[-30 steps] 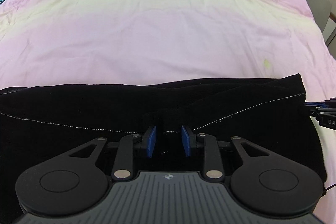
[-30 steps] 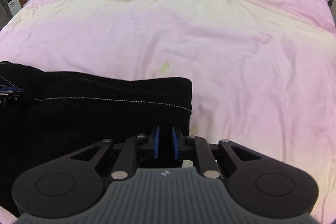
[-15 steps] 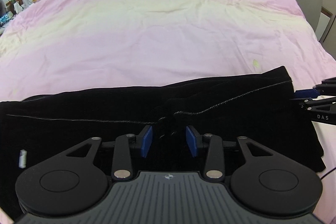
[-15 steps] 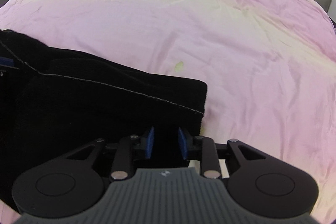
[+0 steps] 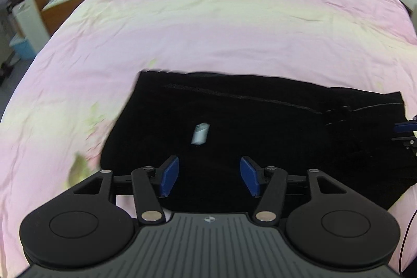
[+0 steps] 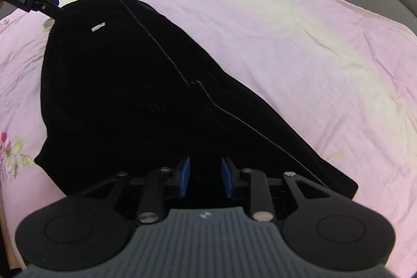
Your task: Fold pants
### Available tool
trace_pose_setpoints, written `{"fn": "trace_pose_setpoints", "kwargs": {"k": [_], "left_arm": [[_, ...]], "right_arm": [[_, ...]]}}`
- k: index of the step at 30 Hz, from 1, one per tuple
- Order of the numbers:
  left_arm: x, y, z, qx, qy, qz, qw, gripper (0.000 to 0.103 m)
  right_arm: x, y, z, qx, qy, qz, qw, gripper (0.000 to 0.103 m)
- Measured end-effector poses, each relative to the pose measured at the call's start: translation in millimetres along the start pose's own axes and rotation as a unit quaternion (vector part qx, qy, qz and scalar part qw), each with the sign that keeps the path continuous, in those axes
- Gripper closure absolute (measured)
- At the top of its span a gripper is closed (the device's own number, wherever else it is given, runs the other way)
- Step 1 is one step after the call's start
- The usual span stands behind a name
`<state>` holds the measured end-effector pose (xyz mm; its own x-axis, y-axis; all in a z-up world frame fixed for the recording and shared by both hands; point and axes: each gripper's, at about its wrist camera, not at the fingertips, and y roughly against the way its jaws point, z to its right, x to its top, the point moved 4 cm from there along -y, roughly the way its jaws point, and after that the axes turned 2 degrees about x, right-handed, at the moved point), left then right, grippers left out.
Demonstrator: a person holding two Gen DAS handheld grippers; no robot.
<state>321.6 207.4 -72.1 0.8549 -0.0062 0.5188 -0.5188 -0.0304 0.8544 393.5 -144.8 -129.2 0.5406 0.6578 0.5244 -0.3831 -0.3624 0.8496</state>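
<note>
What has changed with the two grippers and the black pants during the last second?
The left gripper let go of the pants and is opening while pulling back. The right gripper loosened too and rolled. The pants stayed folded on the pink bedcover.

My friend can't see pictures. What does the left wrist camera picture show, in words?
Black pants lie folded on a pink bedspread, with a small white tag showing on the dark cloth. The left gripper hovers above them, its blue-padded jaws opening with nothing pinched between them. The right gripper peeks in at the right edge.
</note>
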Motion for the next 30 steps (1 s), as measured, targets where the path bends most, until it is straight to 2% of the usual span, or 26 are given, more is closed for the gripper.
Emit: {"fn": "trace_pose_setpoints", "kwargs": {"k": [4,6,8,11,14,21,27,30], "left_arm": [[-13,-11,-58,-0.007,0.086,-0.008,0.9962,0.031],[-23,-20,-82,-0.024,0.138,-0.007,0.9901,0.029],[-33,-32,-96,-0.046,0.184,-0.004,0.9819,0.029],[-43,-50,-106,-0.064,0.235,0.003,0.9699,0.024],[-55,-71,-110,-0.078,0.281,0.007,0.9565,0.024],[-68,-108,-109,-0.113,0.360,0.032,0.9256,0.017],[-69,-126,-106,-0.112,0.388,0.050,0.9133,0.031],[-68,-124,-104,-0.105,0.388,0.056,0.9140,0.039]], "right_arm": [[27,-13,-24,0.011,0.043,-0.006,0.999,0.079],[38,-24,-33,0.011,0.064,-0.018,0.998,0.079],[47,-38,-40,0.001,0.086,-0.049,0.995,0.079],[53,-59,-43,-0.009,0.113,-0.090,0.989,0.079],[57,-76,-42,-0.008,0.114,-0.124,0.986,0.080],[65,-99,-45,0.009,0.134,-0.168,0.977,0.080],[71,-113,-47,0.010,0.132,-0.193,0.972,0.080],[71,-114,-51,0.005,0.133,-0.197,0.971,0.080]]}}
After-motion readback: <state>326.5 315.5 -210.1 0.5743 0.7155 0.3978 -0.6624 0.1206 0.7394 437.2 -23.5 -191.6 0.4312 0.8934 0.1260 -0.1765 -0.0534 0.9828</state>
